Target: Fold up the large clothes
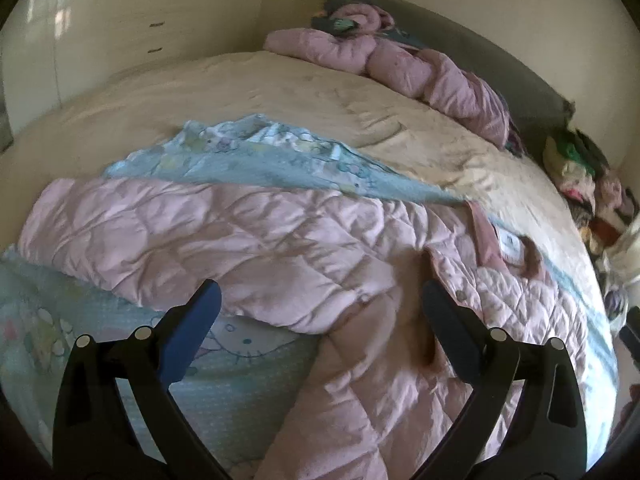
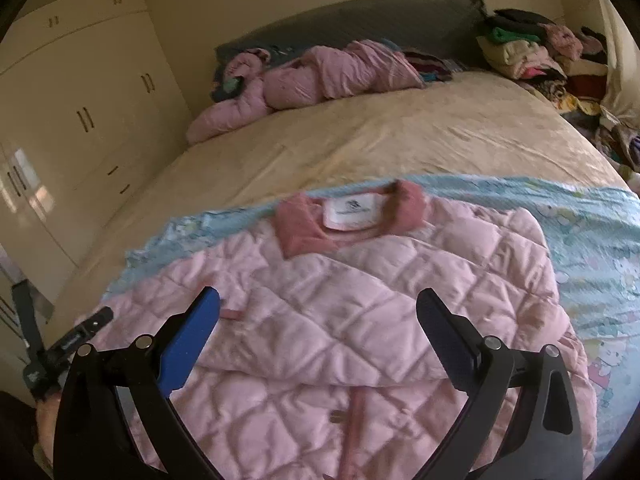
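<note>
Left wrist view: one left hand-held gripper (image 1: 320,312) at bottom, jaws wide apart, released, nothing between them. One pink quilted jacket (image 1: 240,236) lies across centre frame on one blue cartoon-print blanket (image 1: 248,168), on one bed (image 1: 240,88). One crumpled pink garment (image 1: 400,60) upper centre.

Right wrist view: one right hand-held gripper (image 2: 318,316) at bottom, released, empty. Jacket (image 2: 360,280) centre, collar (image 2: 344,220) toward the top. One clothes pile (image 2: 540,52) upper right, one wardrobe (image 2: 80,100) left.
</note>
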Motion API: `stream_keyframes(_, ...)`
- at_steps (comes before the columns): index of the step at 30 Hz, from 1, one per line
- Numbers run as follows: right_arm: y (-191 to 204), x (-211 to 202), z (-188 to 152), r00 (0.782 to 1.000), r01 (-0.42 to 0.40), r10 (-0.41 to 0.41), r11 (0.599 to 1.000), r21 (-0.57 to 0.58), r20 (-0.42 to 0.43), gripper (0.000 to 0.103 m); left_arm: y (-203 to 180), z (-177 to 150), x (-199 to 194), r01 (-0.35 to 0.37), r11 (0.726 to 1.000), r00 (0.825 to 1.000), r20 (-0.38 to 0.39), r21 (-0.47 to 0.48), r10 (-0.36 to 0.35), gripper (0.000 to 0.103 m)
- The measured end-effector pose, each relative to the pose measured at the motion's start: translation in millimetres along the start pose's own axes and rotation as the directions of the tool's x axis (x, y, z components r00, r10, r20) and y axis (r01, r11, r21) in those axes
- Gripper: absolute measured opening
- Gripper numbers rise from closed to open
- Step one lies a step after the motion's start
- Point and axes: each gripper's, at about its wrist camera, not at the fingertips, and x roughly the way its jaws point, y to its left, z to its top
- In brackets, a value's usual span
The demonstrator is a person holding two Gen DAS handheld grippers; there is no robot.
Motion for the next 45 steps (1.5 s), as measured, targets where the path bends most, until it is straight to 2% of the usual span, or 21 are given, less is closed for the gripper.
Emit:
stream_keyframes(10,67.9,-0.2,10.5,0.996,-0.086,0.086,0.994,-0.061,0.003,0.098,38.2,9.7,1.7,-0.049,0.995,0.999,-0.002,-0.084,0.049,0.094)
stream_keyframes(19,137.1,19.5,6.2,0.985,-0.174,0.170,0.974,-0.142,-0.044,0.098,80.8,15.3,0.3,-0.108,0.978,0.994,0.000,-0.177,0.109,0.094)
stream_keyframes(24,174.8,33.9,-4.9,0.973,-0.226,0.213,0.956,-0.189,-0.090,0.098,109.4,16.7,-1.0,-0.112,0.961,0.993,-0.003,-0.254,0.115,0.094)
stream_keyframes(34,230.9,62.4,-35.7,0.947,-0.306,0.265,0.915,-0.264,-0.181,0.098,154.1,14.0,7.6,-0.180,0.921,0.983,-0.036,-0.345,0.178,0.094)
stream_keyframes(38,242.1,72.3,-46.6,0.942,-0.318,0.268,0.907,-0.277,-0.204,0.098,175.0,8.8,18.3,-0.224,0.893,0.974,-0.071,-0.390,0.213,0.094)
stream_keyframes(45,245.4,91.9,-62.6,0.924,-0.350,0.286,0.901,-0.255,-0.254,0.098,212.9,0.4,34.8,-0.228,0.847,0.974,-0.104,-0.480,0.203,0.094)
